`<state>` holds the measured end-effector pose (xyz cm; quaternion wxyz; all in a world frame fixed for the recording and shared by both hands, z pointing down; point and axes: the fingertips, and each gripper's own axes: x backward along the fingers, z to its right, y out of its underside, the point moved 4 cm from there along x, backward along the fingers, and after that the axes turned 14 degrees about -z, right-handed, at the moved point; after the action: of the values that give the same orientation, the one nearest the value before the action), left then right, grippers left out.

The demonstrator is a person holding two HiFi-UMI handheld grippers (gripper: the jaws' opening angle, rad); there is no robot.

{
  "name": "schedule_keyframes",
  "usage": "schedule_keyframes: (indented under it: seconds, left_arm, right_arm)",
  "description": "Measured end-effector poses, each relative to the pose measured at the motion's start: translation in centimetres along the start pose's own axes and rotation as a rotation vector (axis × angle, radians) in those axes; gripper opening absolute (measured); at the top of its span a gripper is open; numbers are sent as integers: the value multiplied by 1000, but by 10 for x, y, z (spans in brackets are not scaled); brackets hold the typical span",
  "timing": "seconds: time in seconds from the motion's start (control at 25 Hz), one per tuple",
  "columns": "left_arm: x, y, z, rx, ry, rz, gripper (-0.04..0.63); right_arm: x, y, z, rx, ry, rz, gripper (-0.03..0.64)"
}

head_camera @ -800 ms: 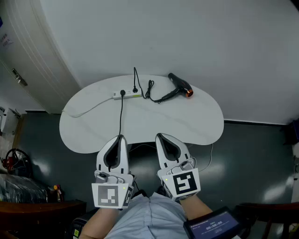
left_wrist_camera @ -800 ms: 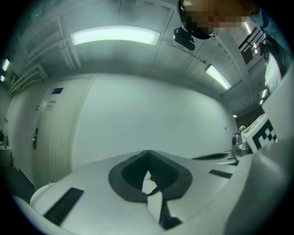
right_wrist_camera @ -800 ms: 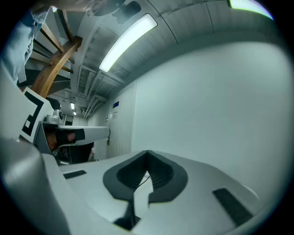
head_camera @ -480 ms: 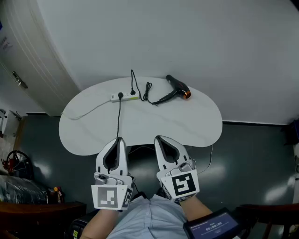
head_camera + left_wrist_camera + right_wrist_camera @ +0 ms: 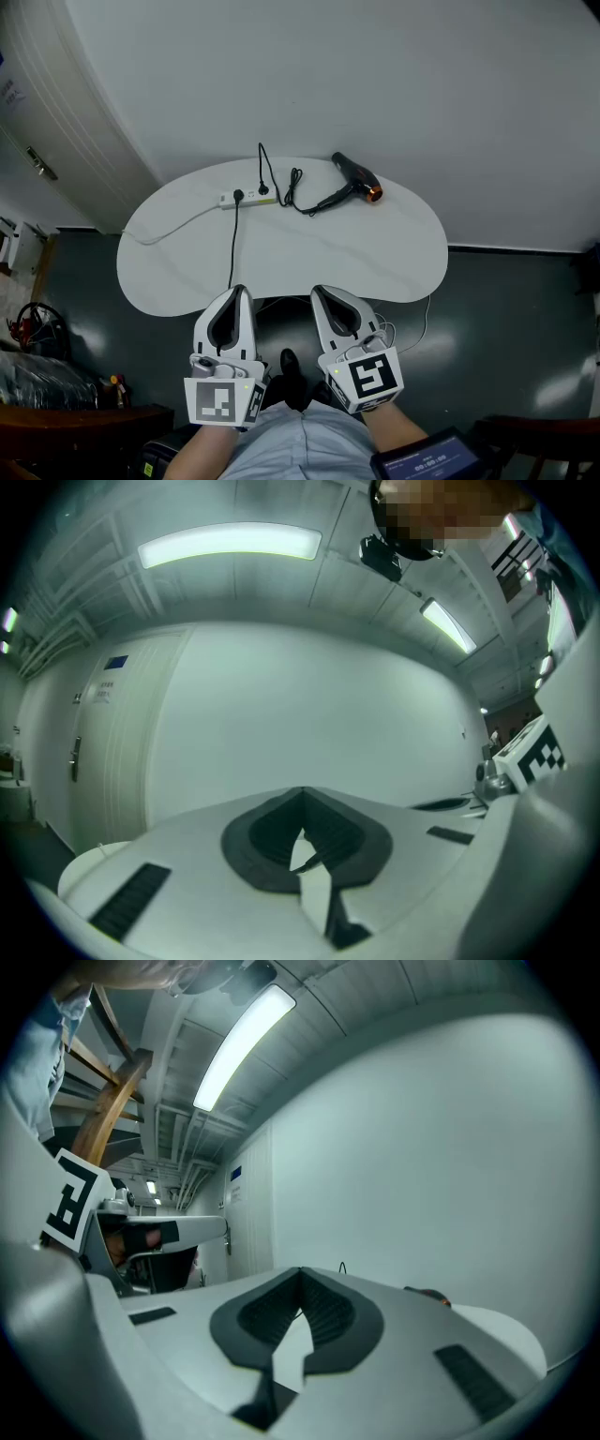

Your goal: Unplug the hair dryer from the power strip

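A black hair dryer (image 5: 355,177) with an orange nozzle lies at the far side of the white table (image 5: 281,248). Its black cord (image 5: 298,190) runs left to a plug in the white power strip (image 5: 242,198). A second black plug and cord (image 5: 234,234) sits in the strip too. Both grippers are held near the table's front edge, far from the strip. My left gripper (image 5: 238,291) is shut and holds nothing. My right gripper (image 5: 319,292) is likewise shut with nothing in it. In the right gripper view only the hair dryer's tip (image 5: 427,1294) shows over the jaws.
The strip's white lead (image 5: 173,225) trails left across the table. A white wall stands just behind the table. A door (image 5: 37,141) is at the left, clutter (image 5: 28,328) lies on the dark floor at lower left, and a wooden chair (image 5: 525,436) at lower right.
Both grippers have drawn back slightly toward the person, nearer the bottom of the head view. The table and its objects have shifted a little with the head's motion.
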<state>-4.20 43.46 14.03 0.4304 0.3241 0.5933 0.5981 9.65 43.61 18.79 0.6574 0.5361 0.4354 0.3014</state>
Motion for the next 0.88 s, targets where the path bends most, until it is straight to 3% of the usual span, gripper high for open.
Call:
schedule_keyframes:
  seconds: [0.2, 0.48, 0.68, 0.88]
  left_arm:
    - [-20, 5, -17, 16, -10, -9, -3]
    - [-83, 2, -67, 35, -21, 1, -2]
    - [-123, -8, -106, 139, -23, 9, -2]
    - [-152, -13, -137, 89, -16, 38, -2]
  right_arm:
    - [-25, 1, 8, -16, -7, -22, -3]
    - [-108, -24, 31, 1, -14, -33, -3]
    - [-166, -52, 38, 19, -17, -27, -3]
    - [-203, -69, 42, 43, -4, -26, -3]
